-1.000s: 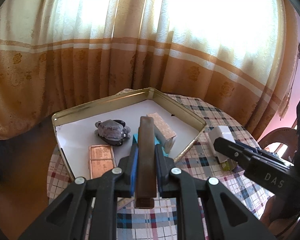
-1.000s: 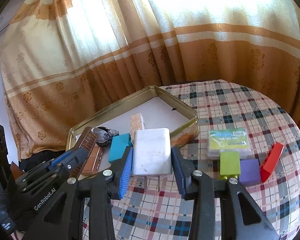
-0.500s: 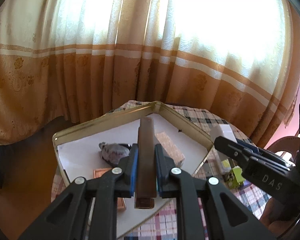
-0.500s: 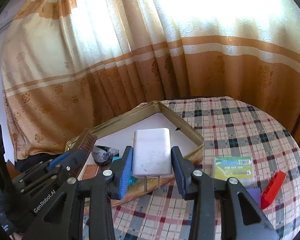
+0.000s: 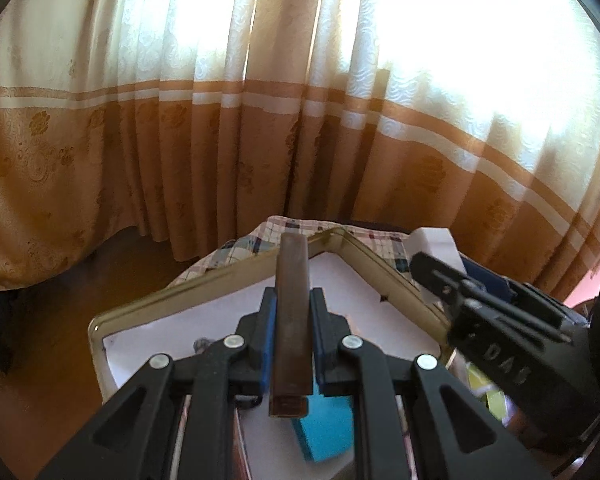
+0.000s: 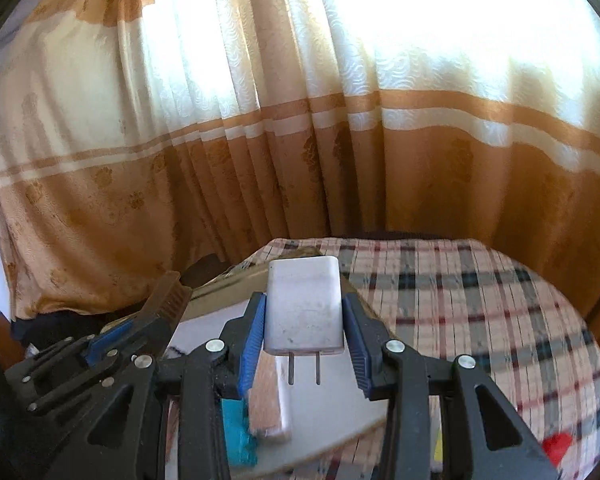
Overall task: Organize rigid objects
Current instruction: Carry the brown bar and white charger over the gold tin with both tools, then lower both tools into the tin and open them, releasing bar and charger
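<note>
My left gripper point(image 5: 292, 320) clenches a brown bar point(image 5: 293, 312); right gripper point(image 6: 304, 326) clamps a white charger point(image 6: 304, 308), prongs toward me. Both over the tin tray point(image 5: 220, 280), ready for dropping in.

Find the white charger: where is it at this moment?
The white charger sits clamped in the right gripper, centre of the right wrist view, prongs toward the camera, above the tray; the left wrist view shows it at right.

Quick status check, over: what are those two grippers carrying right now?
Left gripper shut on dark brown flat bar. Right gripper shut on white plug charger. Both over gold-rimmed tin tray; nothing blocking.
</note>
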{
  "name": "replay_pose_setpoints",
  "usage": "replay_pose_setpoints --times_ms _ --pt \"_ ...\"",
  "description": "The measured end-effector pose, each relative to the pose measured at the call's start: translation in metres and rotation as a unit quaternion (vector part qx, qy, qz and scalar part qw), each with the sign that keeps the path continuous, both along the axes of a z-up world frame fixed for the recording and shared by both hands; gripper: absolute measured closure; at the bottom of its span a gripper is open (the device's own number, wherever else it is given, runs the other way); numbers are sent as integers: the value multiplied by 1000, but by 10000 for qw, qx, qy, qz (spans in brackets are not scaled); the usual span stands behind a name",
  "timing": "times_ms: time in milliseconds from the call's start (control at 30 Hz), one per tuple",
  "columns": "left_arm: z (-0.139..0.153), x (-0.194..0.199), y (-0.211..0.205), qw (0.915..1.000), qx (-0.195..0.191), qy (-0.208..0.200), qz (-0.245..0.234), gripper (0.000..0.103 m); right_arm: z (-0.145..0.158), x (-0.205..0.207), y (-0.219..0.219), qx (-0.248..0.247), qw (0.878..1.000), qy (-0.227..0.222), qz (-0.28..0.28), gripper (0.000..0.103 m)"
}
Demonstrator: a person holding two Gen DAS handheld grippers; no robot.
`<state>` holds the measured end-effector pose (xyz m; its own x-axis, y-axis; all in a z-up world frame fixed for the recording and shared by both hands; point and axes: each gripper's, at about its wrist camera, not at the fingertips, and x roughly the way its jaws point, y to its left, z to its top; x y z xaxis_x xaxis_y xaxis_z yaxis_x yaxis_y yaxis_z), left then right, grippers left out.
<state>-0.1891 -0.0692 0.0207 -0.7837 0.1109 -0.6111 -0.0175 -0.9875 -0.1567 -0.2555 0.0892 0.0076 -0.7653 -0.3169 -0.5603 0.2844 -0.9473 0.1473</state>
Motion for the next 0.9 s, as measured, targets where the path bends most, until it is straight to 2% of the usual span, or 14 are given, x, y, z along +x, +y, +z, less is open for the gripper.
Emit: replay_pose_setpoints --times_ms 233,400,500,900 --pt "-10 -29 2 9990 13 -361 267 89 -6 -38 -12 92 9997 -218 -31 61" --pt "-22 -48 0 9959 -108 -741 502 89 -18 -58 -17 253 9989 -384 -12 61" --pt "-31 -57 -4 9938 -56 -936 595 89 -25 -65 -19 248 9983 -518 31 61" --pt "-60 -69 0 9865 -119 -1469 708 89 -46 -89 -29 247 9936 -1071 247 61"
